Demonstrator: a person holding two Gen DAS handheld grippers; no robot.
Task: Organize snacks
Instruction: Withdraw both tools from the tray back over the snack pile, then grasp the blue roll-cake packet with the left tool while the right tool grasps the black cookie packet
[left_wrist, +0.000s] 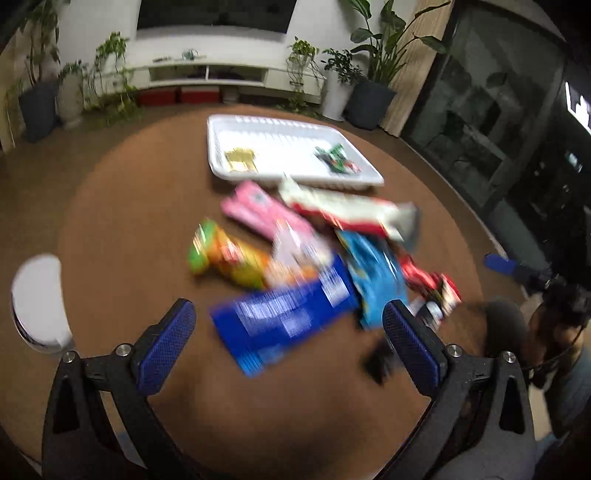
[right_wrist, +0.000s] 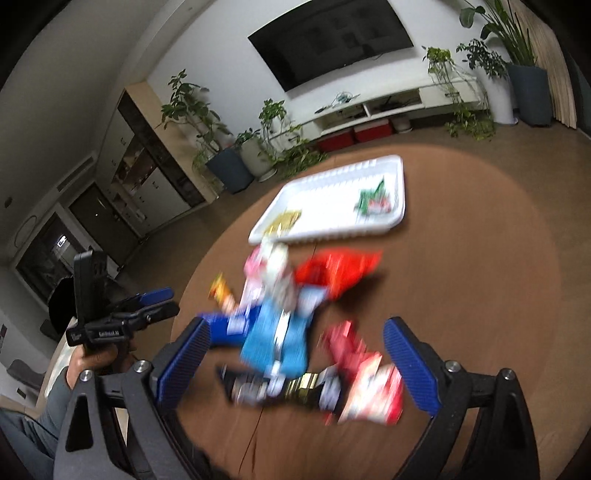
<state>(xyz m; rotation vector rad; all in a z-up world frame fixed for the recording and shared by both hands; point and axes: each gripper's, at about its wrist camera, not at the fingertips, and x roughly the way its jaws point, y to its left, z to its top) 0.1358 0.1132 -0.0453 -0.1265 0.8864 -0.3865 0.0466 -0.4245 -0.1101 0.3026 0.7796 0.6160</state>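
The left tongs (left_wrist: 290, 334) are spread wide over the near part of a round brown table (left_wrist: 122, 229), holding nothing; between their two blue pads lies a dark blue packet (left_wrist: 280, 321). The right tongs (right_wrist: 295, 354) are also spread wide and empty, above a light blue packet (right_wrist: 277, 339), with a black-and-silver packet (right_wrist: 280, 389) just below it and a red-and-white packet (right_wrist: 369, 387) near the right pad. In the right wrist view the left tongs show again at the table's left edge, in the person's hand (right_wrist: 96, 360).

Both views are blurred, so the count is rough. In the left wrist view the loose heap holds about seven packets: the dark blue one, a light blue one touching its right end, a red one (left_wrist: 430, 280) beyond that, a long red-and-white one (left_wrist: 351, 212) nearest the tray, a pink one (left_wrist: 258, 206), a pale pink-and-white one (left_wrist: 295, 247) overlapping it, and a green-and-yellow one (left_wrist: 225, 254) on the left. A small dark object (left_wrist: 378, 360) lies apart, near the right pad.

Beyond the heap sits one white tray (left_wrist: 295, 127), holding two snacks: a gold one (left_wrist: 240, 158) at its left and a green one (left_wrist: 336, 157) at its right, well apart.
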